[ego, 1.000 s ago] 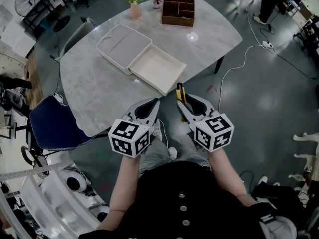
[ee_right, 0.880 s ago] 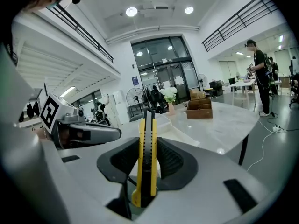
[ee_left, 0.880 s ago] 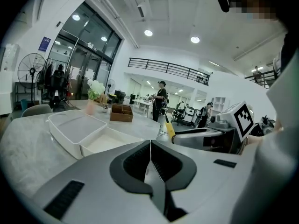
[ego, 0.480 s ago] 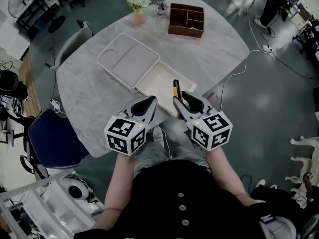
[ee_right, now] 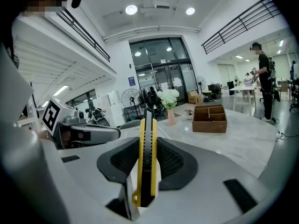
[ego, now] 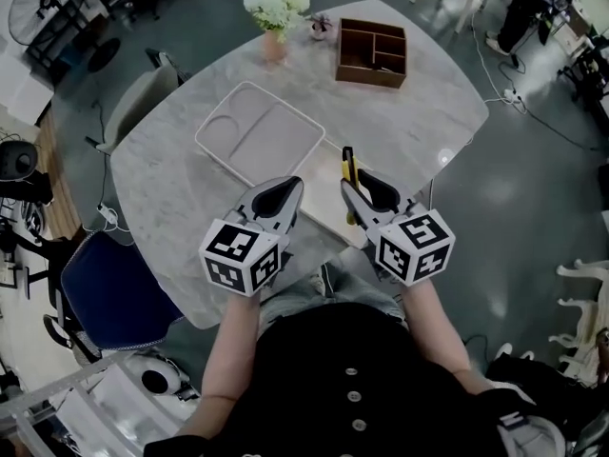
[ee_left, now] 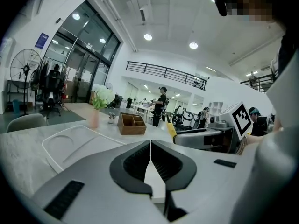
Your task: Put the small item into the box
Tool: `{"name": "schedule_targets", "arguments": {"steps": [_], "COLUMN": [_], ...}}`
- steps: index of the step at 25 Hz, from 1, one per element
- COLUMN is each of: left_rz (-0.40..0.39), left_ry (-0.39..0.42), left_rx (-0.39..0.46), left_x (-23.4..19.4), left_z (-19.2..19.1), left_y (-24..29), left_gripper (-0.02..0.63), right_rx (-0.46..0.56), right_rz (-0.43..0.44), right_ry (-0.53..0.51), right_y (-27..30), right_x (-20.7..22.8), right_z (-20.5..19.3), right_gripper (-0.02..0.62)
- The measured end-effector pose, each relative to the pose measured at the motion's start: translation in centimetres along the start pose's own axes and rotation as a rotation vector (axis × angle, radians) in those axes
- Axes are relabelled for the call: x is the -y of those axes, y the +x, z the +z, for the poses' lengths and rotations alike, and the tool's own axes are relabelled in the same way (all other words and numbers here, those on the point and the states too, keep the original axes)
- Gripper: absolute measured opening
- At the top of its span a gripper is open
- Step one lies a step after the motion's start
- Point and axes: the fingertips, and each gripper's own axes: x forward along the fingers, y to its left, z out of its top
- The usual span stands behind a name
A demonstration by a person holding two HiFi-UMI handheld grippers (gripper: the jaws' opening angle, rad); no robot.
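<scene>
Your right claw (ego: 356, 183) clamps the yellow knife (ego: 348, 166) on edge, pointing to twelve o'clock by the open box (ego: 321, 204) for an easy drop, while your left claw (ego: 282, 194), at nine o'clock, is closed on nothing.

On the table (ego: 171, 179), around the lid (ego: 259, 139): behind it the vase (ego: 275, 44), behind and right of it the organiser (ego: 371, 52), against its near right edge the box (ego: 324, 188), over that box the left gripper (ego: 291, 185) and right gripper (ego: 352, 185) side by side, knife (ego: 348, 163) in the latter, left of the lid a chair (ego: 138, 98).
</scene>
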Motion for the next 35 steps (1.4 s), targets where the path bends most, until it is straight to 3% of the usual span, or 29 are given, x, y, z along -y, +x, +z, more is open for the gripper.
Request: {"name": "schedule_targets", "arguments": {"steps": [10,23,35], "left_rz": [0.006,0.062,0.105], "left_ry": [-0.023,-0.057,-0.018], "left_rx": [0.003,-0.004,-0.076], "left_x": [-1.1,-0.7,0.6], "left_z": [-1.0,-1.8,-2.6], "left_y": [-0.2,-0.1,0.5], "left_gripper": [0.023,0.023,0.021], "right_rx": [-0.027,-0.041,-0.081], "right_rz": [-0.017,0.064,0.091], "right_ry": [-0.006,-0.053,-0.044], "right_y": [1.1,1.9,0.8], "right_x": [0.2,-0.1,1.5], "right_z": [-0.7,0.5,-0.5], "right_gripper": [0.118,0.118,0.118]}}
